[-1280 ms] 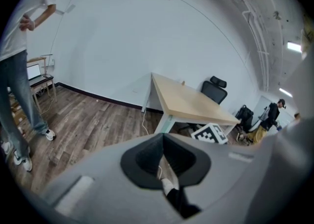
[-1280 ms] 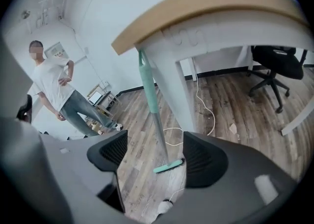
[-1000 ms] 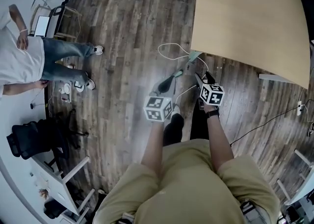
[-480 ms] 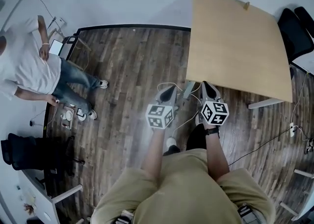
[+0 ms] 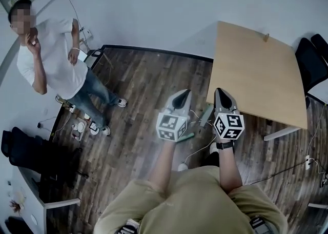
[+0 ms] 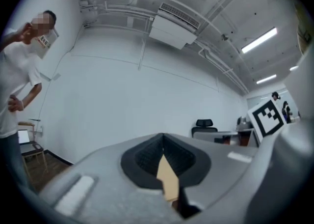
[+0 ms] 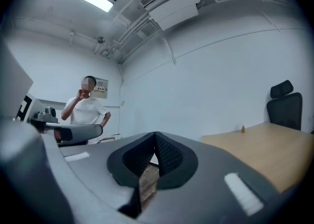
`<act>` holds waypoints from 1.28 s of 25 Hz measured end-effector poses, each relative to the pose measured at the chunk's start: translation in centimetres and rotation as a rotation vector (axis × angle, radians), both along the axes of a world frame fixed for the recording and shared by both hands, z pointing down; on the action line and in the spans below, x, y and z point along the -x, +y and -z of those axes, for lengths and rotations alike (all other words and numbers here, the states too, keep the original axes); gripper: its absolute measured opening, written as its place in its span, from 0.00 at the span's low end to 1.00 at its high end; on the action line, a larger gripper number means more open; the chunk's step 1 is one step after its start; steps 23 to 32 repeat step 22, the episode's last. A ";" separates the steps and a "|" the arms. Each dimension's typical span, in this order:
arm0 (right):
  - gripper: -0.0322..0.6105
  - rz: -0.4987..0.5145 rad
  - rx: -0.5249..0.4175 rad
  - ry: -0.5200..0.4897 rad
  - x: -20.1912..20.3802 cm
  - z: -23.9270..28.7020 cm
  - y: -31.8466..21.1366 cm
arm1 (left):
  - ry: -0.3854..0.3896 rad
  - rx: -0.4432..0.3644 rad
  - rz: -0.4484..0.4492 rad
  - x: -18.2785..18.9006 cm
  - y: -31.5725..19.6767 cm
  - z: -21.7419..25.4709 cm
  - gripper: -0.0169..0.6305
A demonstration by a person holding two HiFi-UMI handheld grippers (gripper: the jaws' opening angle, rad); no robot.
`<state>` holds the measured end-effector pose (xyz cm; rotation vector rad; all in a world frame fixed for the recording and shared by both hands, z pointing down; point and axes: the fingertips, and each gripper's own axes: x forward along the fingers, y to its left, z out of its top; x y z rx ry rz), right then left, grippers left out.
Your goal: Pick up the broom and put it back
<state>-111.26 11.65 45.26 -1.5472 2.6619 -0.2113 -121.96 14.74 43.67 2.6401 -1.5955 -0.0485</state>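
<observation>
The pickup isn't begun, I judge: the left gripper and right gripper hang level, jaws closed on nothing, while what looks like the broom lies on the floor at the left gripper's four o'clock, so next comes lowering a gripper and opening its jaws over it.

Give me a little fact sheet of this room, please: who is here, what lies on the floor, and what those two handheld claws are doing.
Left gripper: jaws together, nothing between them
Right gripper: jaws together, nothing between them
Both grippers: side by side, pointing level toward the wall
Broom: pale green, on the floor beneath the grippers, partly hidden, not held
Wooden table: ahead on the right, a small item near its far edge
Bystander: white T-shirt and jeans, standing at the left
Floor: dark wood planks
</observation>
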 end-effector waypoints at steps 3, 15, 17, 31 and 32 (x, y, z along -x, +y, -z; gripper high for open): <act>0.06 0.033 -0.039 0.004 1.7 1.7 1.0 | -0.002 -0.031 0.022 1.2 1.0 1.4 0.03; 0.06 0.108 -0.066 0.016 5.1 3.0 3.7 | 0.039 -0.037 0.083 4.2 3.7 1.9 0.03; 0.06 0.111 -0.061 0.023 5.2 2.8 4.0 | 0.051 -0.029 0.087 4.4 3.9 1.6 0.03; 0.06 0.117 -0.047 0.043 5.3 2.1 5.5 | 0.083 -0.002 0.106 5.1 5.0 0.6 0.03; 0.06 0.117 -0.047 0.043 5.3 2.1 5.5 | 0.083 -0.002 0.106 5.1 5.0 0.6 0.03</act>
